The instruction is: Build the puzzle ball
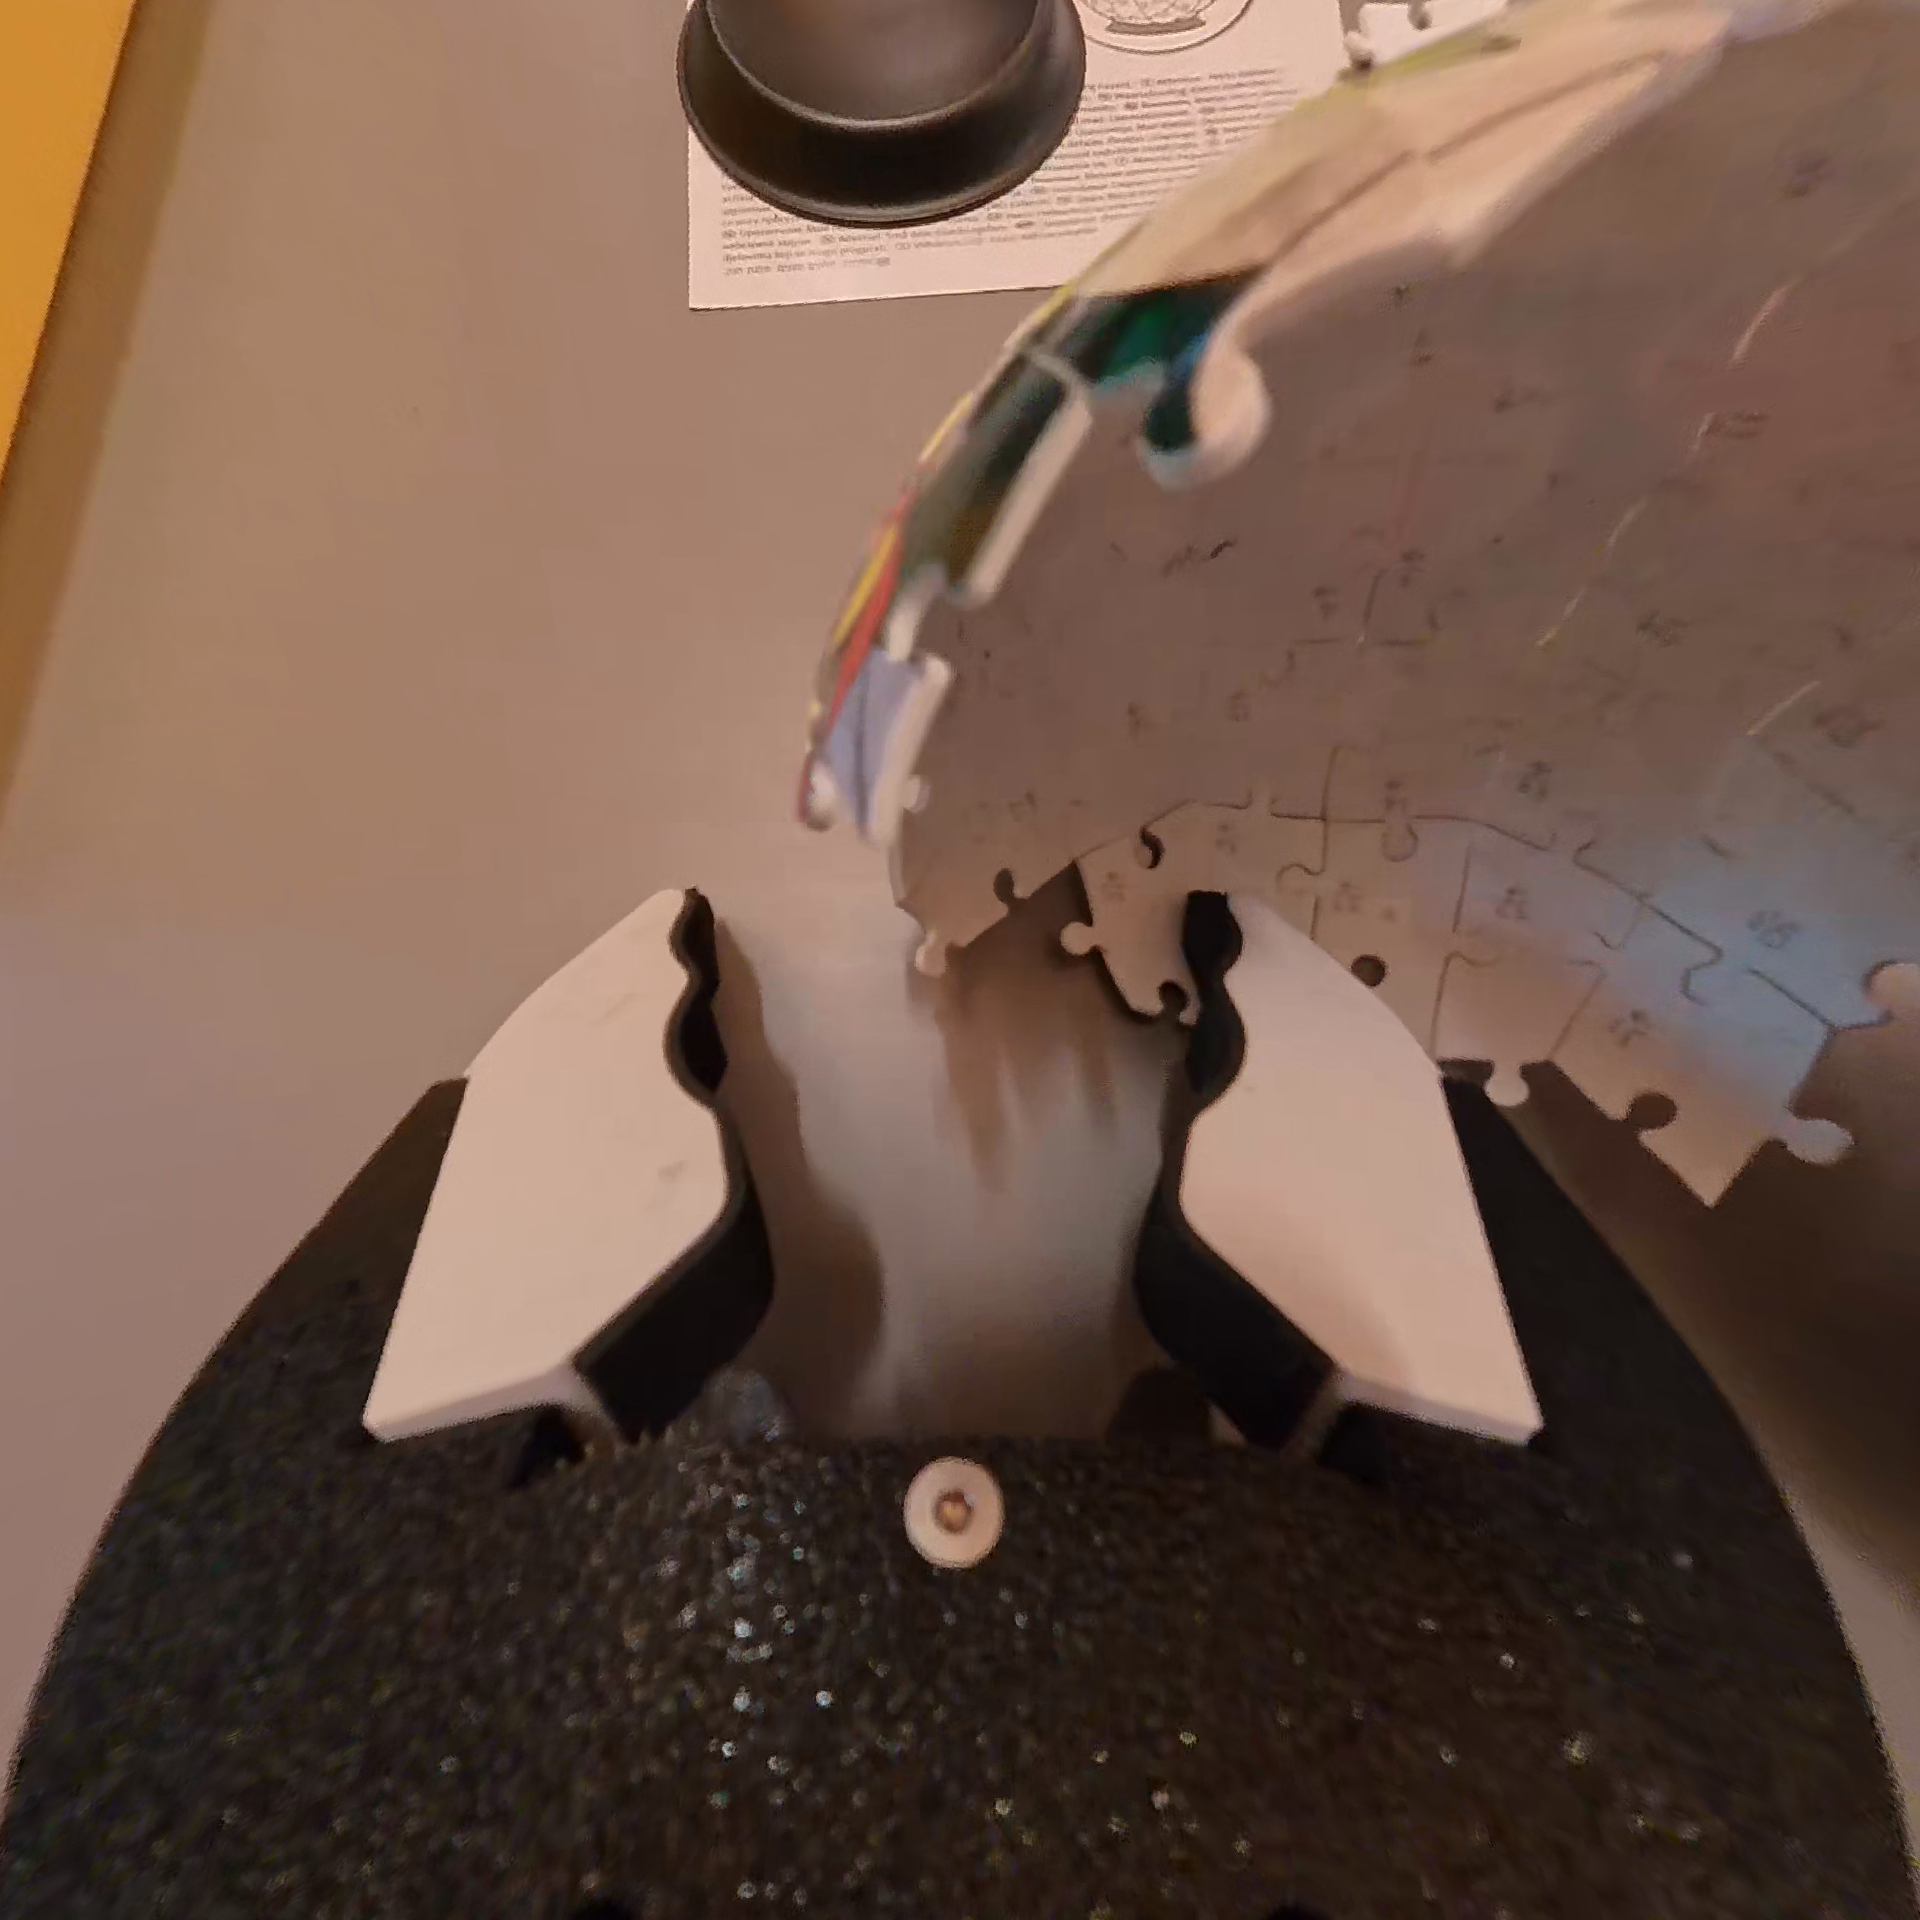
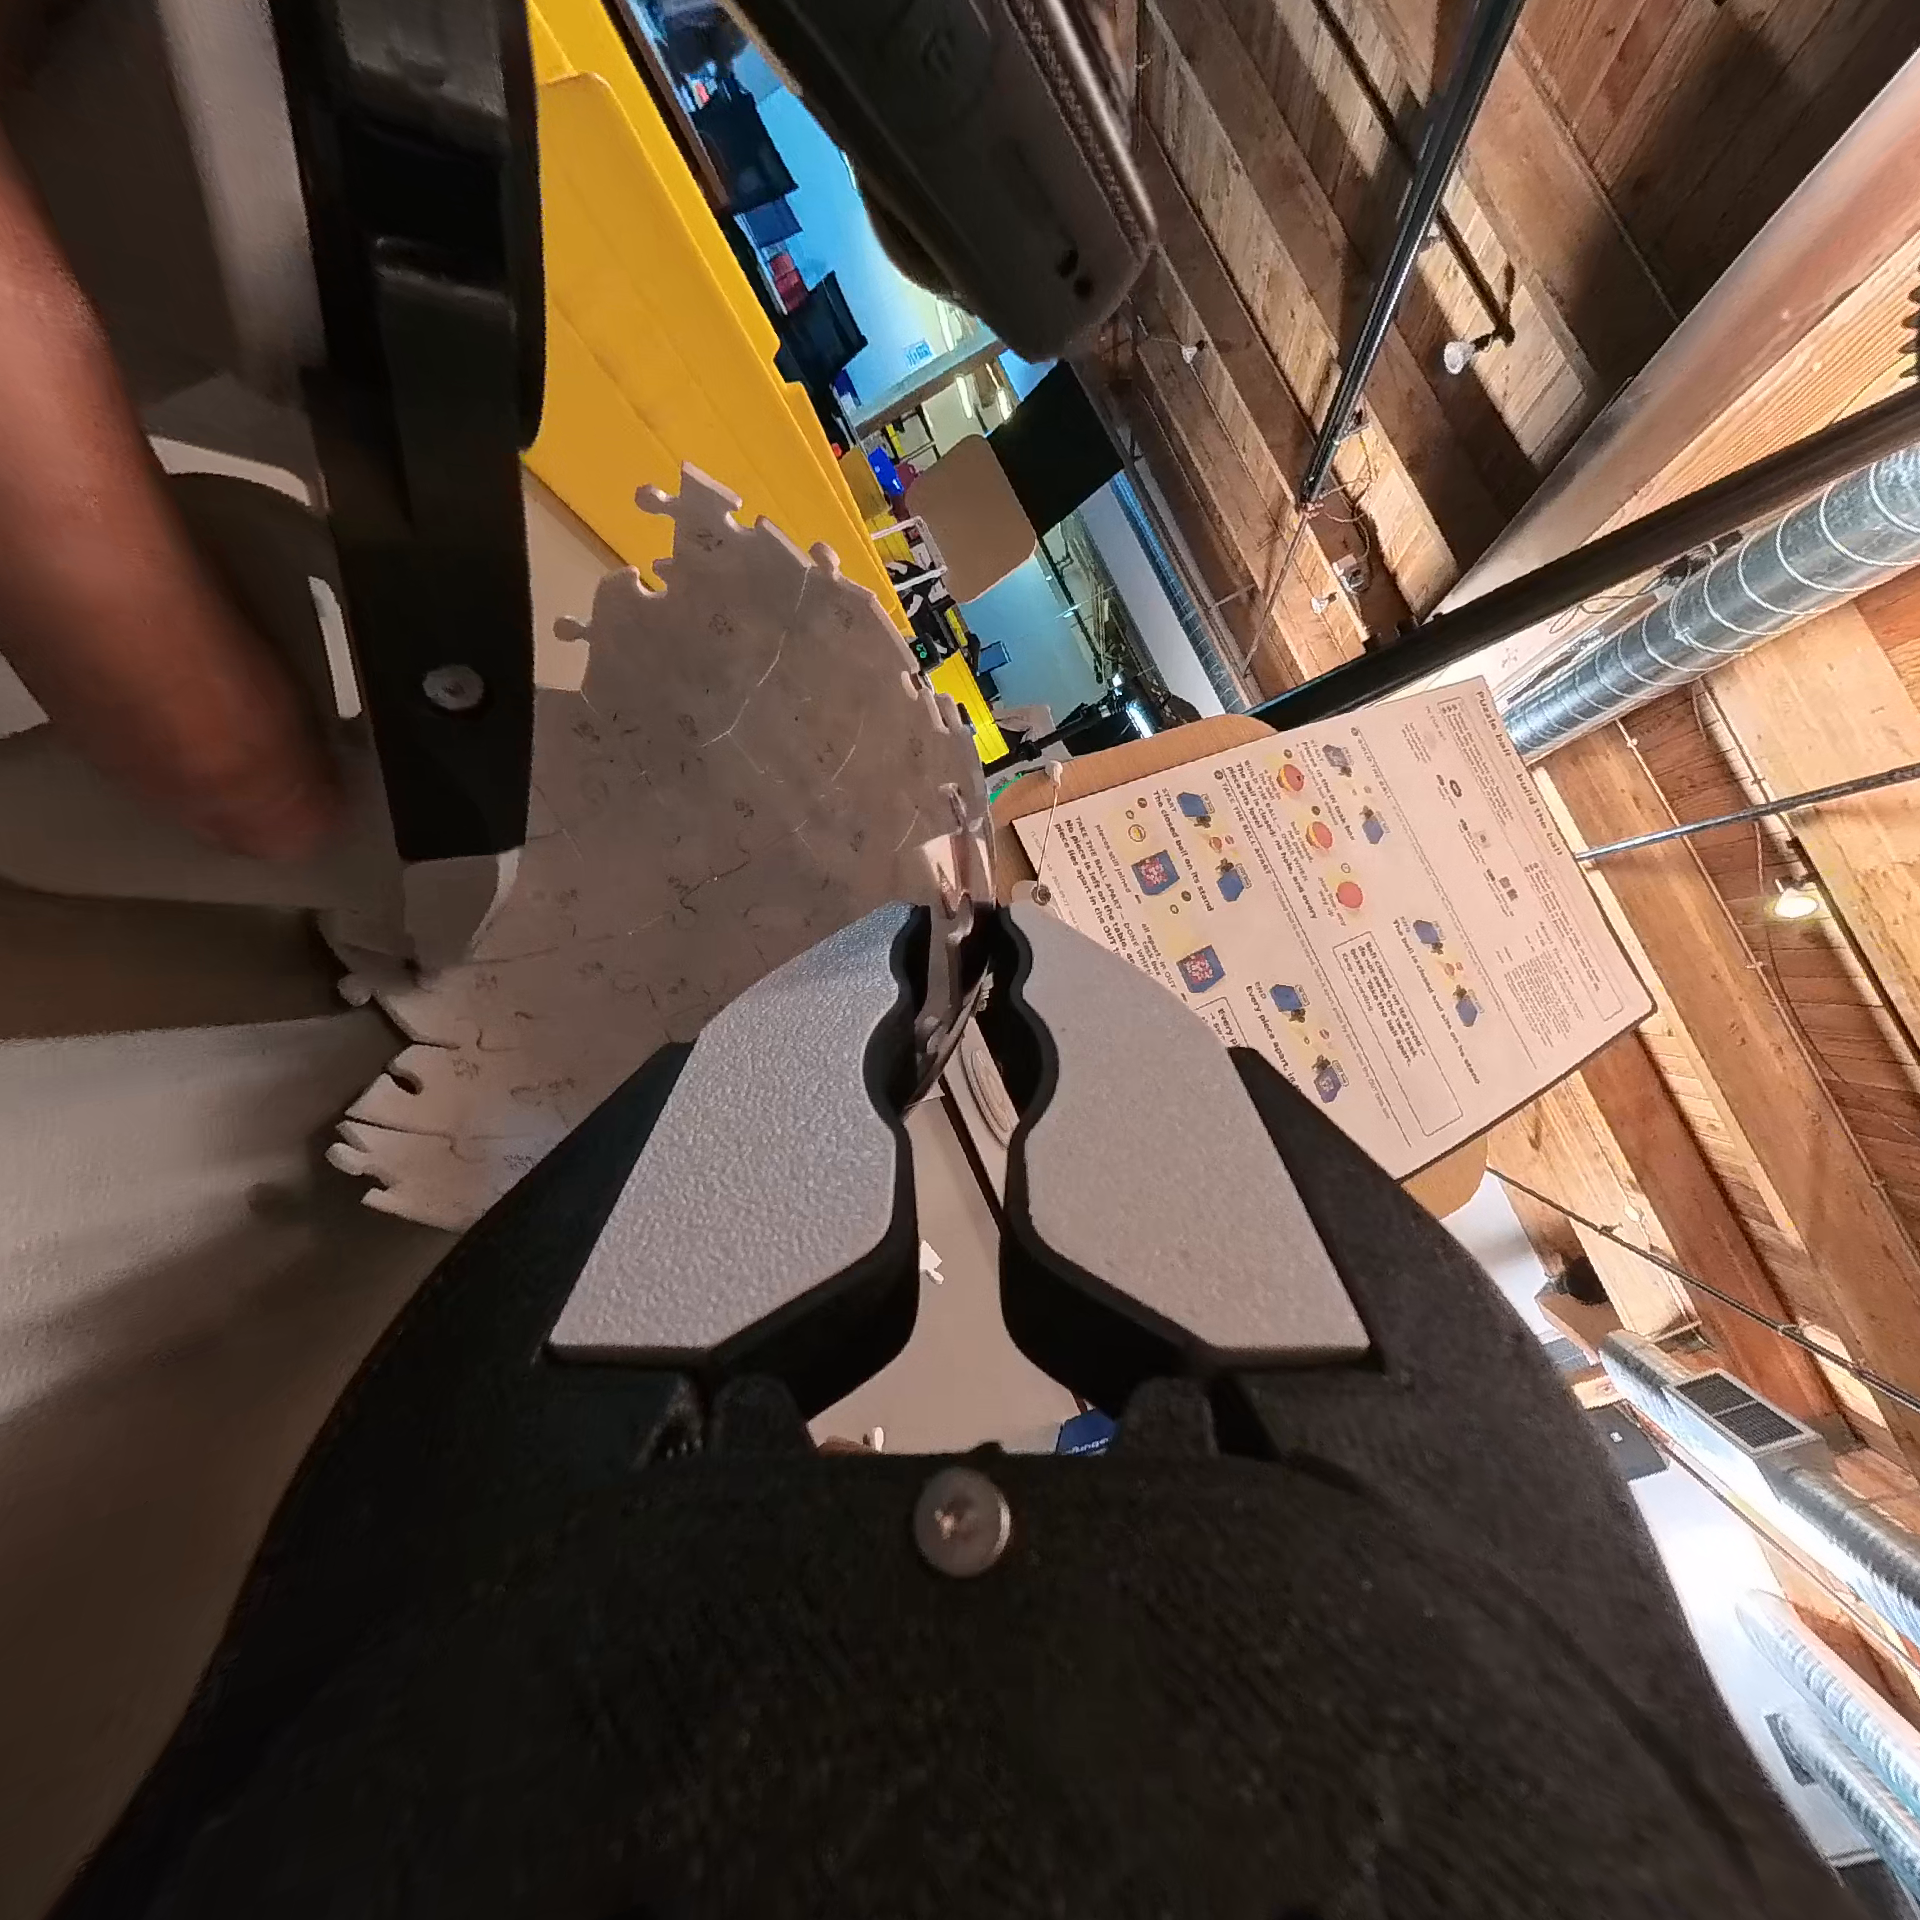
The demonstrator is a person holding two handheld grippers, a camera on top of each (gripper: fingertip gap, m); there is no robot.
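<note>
One puzzle shell (image 1: 1455, 644), one black stand (image 1: 883, 104), two instruction sheets (image 2: 1351, 914).

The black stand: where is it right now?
In the left wrist view, the black stand sits top centre on the instruction sheet, left of the puzzle shell.

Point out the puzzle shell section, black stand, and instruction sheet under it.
puzzle shell section (image 1: 1455, 623): left wrist view, grey inner face.
black stand (image 1: 883, 104): left wrist view, outer flared wall.
instruction sheet (image 1: 935, 260): left wrist view, bare printed strip below the stand.
</note>
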